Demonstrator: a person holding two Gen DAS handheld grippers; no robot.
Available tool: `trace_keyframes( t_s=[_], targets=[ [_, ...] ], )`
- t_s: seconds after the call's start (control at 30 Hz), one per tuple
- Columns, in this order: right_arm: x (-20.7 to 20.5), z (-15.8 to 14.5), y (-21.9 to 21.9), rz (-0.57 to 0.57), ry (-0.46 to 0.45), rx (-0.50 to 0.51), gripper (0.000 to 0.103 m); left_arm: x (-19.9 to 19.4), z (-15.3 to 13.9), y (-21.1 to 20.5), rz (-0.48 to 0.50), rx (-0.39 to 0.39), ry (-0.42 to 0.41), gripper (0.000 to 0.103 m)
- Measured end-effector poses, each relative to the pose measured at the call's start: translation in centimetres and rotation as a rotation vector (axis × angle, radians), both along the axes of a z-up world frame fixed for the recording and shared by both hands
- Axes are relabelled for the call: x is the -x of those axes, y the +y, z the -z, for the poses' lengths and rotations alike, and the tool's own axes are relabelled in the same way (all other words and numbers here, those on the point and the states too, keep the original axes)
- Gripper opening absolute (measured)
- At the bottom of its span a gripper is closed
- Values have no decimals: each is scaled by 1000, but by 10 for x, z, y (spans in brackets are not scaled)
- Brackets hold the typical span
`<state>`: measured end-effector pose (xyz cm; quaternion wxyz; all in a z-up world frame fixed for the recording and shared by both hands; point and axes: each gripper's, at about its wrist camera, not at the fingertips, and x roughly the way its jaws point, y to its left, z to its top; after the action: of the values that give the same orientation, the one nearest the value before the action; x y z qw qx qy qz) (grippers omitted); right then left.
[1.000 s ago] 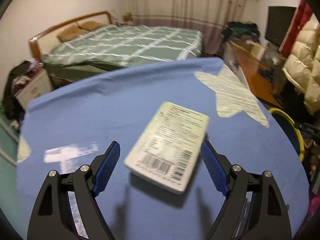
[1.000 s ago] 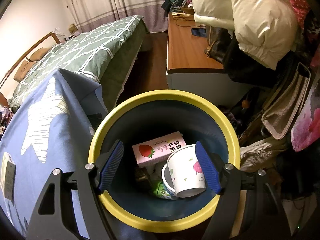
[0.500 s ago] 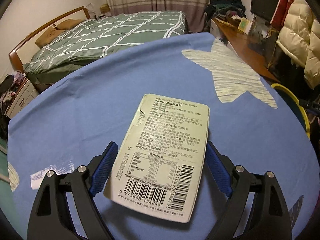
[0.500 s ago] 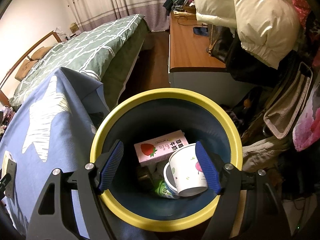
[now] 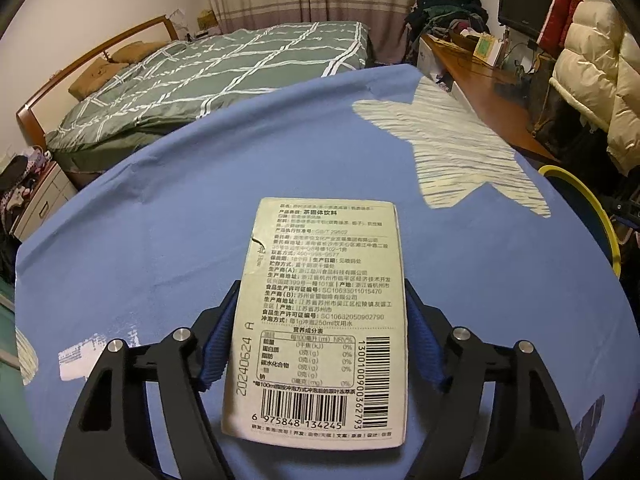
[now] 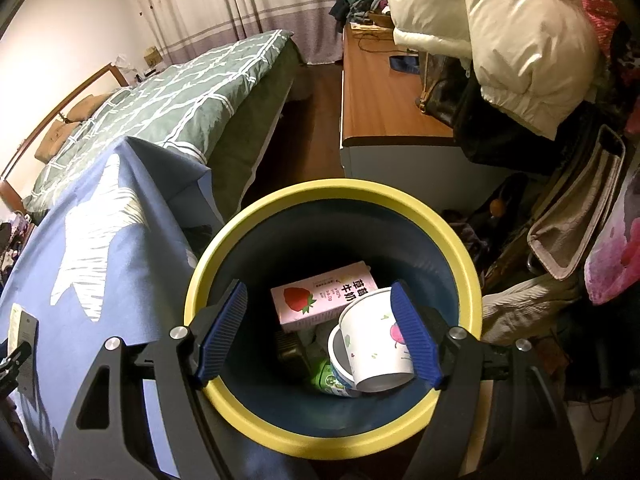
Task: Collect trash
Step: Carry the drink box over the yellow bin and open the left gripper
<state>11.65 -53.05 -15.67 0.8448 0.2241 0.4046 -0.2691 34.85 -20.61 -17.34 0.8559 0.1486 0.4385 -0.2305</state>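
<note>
The blue cloth-covered surface with pale star prints [image 5: 168, 216] is carrying the task's thing, a flat pale green cardboard packet with black print and barcodes [image 5: 324, 312], which is lying between the blue pads of the left claw [image 5: 320, 344]. This claw has just been closing, and its pads are now touching both long edges of the packet, so it is pinching it. The round dark blue bin with a yellow rim [image 6: 460, 248] is waiting beside the surface, already holding a pink strawberry milk carton [image 6: 320, 300] and a white paper cup [image 6: 376, 340]. The right claw [image 6: 320, 332] is hanging spread and empty over it. To lift well, the left claw should be squeezing the thin edges evenly and be rising straight, so the packet is not bending or slipping.
</note>
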Motion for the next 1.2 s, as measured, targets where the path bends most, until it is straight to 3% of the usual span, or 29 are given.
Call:
trace_keyframes(
  t_s=[0.27, 0.5, 0.8, 1.2],
  targets=[
    [11, -8, -8, -4, -26, -8, 70, 21, -31, -32, 57, 30, -45, 73],
    [28, -14, -20, 0, -40, -1, 70, 42, -48, -100, 172, 60, -51, 73],
    [55, -21, -37, -38, -19, 35, 70, 65, -43, -219, 331, 58, -23, 73],
    [92, -15, -62, -23, -18, 29, 70, 89, -16, -341, 440, 3, 34, 73]
  ],
)
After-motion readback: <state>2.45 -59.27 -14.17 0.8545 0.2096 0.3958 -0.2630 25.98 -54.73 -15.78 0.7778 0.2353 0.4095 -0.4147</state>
